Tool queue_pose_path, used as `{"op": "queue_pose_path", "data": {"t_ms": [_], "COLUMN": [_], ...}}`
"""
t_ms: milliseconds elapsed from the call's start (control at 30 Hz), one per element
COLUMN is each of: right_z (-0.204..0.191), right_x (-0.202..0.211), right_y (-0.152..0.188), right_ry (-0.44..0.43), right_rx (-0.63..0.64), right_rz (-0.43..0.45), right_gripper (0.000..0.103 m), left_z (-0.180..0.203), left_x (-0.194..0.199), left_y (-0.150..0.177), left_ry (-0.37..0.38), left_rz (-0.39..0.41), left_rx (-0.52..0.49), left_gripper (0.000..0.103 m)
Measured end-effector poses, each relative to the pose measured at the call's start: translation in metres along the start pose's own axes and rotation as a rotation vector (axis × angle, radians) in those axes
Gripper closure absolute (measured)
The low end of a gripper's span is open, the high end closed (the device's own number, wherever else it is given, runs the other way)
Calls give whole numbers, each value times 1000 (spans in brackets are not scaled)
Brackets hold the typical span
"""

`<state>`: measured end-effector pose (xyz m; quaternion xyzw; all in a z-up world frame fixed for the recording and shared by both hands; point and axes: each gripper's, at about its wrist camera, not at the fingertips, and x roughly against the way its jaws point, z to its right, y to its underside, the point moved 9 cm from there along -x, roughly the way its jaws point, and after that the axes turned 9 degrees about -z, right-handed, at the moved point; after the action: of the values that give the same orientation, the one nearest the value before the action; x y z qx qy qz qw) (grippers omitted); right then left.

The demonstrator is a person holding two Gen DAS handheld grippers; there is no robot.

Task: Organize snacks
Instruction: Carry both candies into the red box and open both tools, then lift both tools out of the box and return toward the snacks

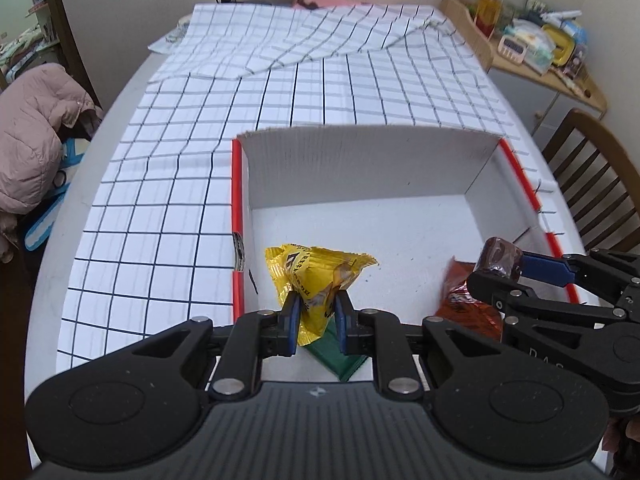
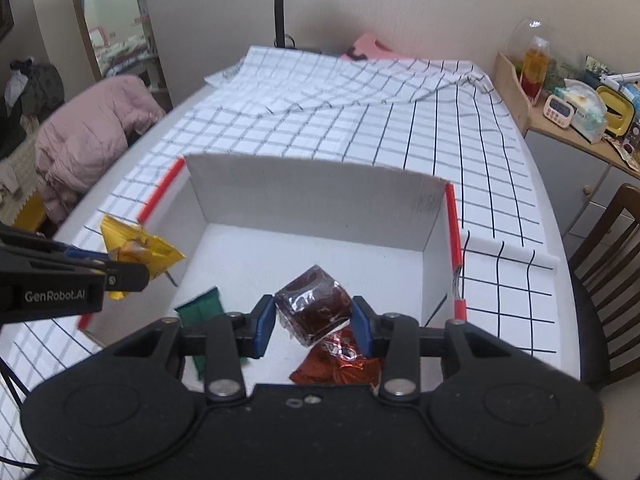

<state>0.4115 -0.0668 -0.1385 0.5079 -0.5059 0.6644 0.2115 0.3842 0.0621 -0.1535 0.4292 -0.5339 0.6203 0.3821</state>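
Observation:
A white cardboard box (image 1: 360,168) with red edges (image 2: 312,204) stands open on the checked tablecloth. My left gripper (image 1: 316,312) is shut on a yellow snack packet (image 1: 308,276), held over the box's near left part; the same yellow packet (image 2: 136,246) shows at the left of the right wrist view. My right gripper (image 2: 314,322) is shut on a dark brown wrapped cake (image 2: 314,306), which hangs over the box's near right part, and this brown cake (image 1: 500,258) also shows in the left wrist view. On the box floor lie a green packet (image 1: 336,354) (image 2: 202,310) and an orange-red packet (image 1: 464,304) (image 2: 340,368).
The checked cloth (image 1: 320,80) covers the table and is rumpled at the far end. A wooden chair (image 2: 608,268) stands at the right. A side cabinet (image 2: 580,120) with bottles and clutter is at the far right, a pink jacket (image 1: 36,136) at the left, a lamp (image 2: 288,4) behind.

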Motion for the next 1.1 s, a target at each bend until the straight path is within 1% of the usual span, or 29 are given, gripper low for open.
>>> {"op": "queue_pose_path", "data": {"t_ms": [167, 433, 533, 733, 767, 800, 833, 1100], "right_z": [3, 5, 5, 9, 9, 10, 10, 11], "right_x": [-20, -37, -39, -33, -31, -28, -26, 9], "right_y": [4, 10, 12, 12, 11, 11, 11, 9], "right_ry": [7, 6, 1, 3, 3, 4, 5, -14], "right_rx": [11, 23, 26, 8, 7, 7, 6, -16], "right_rz": [-49, -89, -103, -84, -80, -76, -72, -14], "right_gripper": [63, 63, 63, 62, 62, 62, 62, 59], "left_z": [3, 7, 6, 3, 3, 2, 2, 3], "left_x": [-22, -40, -39, -34, -32, -29, -26, 6], "left_y": [2, 6, 6, 5, 5, 5, 5, 8], "left_ry": [-10, -6, 4, 18, 21, 25, 28, 58], "left_rz": [-53, -99, -95, -94, -88, -83, -78, -16], "left_rx": [-9, -17, -18, 6, 8, 10, 14, 15], "left_gripper": [86, 86, 86, 84, 81, 76, 74, 74]}}
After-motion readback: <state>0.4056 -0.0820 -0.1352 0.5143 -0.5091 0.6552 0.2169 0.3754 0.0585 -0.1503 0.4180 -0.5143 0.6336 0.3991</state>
